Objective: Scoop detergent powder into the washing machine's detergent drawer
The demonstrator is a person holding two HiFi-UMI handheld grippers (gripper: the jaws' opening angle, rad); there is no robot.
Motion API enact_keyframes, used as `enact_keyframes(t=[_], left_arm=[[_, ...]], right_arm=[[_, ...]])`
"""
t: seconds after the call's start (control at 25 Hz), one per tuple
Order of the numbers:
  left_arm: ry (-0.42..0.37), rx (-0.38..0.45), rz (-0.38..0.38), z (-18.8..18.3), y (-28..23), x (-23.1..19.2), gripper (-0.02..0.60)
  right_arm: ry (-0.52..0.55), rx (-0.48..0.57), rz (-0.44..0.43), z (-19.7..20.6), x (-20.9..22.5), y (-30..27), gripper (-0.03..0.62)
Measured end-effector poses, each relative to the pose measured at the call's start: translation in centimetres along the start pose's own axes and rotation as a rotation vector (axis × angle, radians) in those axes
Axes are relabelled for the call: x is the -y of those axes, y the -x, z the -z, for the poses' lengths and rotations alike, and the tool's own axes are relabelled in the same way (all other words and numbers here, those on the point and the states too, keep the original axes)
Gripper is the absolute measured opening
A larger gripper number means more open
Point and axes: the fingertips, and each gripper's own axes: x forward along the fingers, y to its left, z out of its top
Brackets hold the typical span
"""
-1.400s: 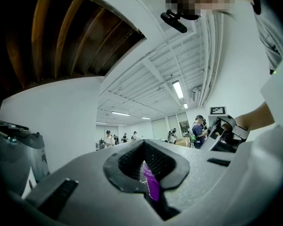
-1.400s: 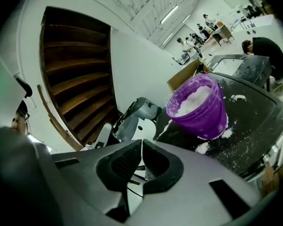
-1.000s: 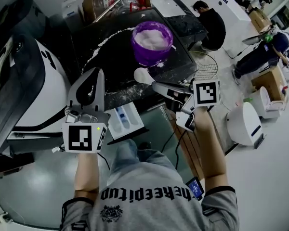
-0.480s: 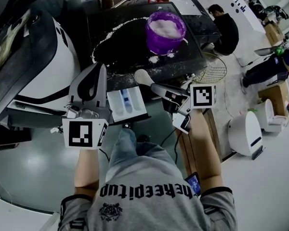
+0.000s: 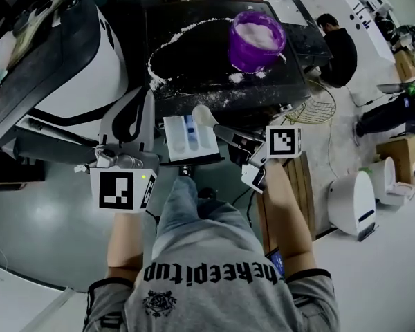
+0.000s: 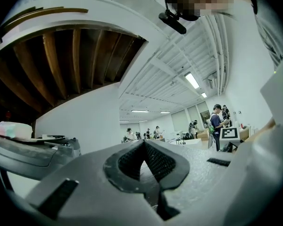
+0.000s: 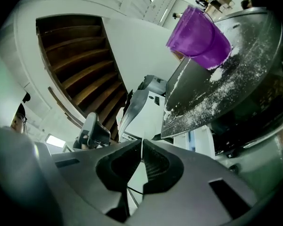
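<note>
scoop (image 5: 203, 115) at drawer (image 5: 171, 142), purple tub (image 5: 252, 55) behind

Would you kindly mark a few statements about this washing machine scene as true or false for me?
1. The purple plastic bucket of white powder stands on the black machine top. True.
2. The right gripper is empty. False: its fingers are shut on the handle of a white scoop, whose bowl is at the far edge of the open white detergent drawer.
3. The left gripper is shut with nothing between its fingers. True.
4. The black machine top is clean. False: spilled powder lies on it beside the bucket and in a curved trail.
</note>
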Motion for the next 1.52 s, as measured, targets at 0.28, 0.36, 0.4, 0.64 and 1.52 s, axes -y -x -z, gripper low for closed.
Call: enact_keyframes(t=[0.28, 0.36, 0.4, 0.64, 1.52], left_arm=[[0.004, -0.015, -0.035, 0.6, 1.7, -0.8, 0.003], [0.005, -0.019, -0.046, 0.7, 2.2, -1.1, 0.003], [0.007, -0.021, -0.051, 0.8, 2.4, -1.2, 0.003], [0.014, -0.031, -0.080, 1.4, 3.5, -2.0, 0.003], [0.021, -0.040, -0.147, 2.1, 5.3, -4.2, 0.003]], right_arm=[[-0.009, -0.069, 0.032, 2.8, 2.2, -2.0, 0.006], [-0.011, -0.082, 0.010, 3.3, 2.2, -2.7, 0.006], [-0.014, -0.089, 0.016, 3.6, 2.5, -3.0, 0.006], [0.017, -0.160, 0.172, 5.8, 5.5, -3.5, 0.006], [0.666, -0.538, 0.525, 9.7, 9.5, -6.7, 0.006]])
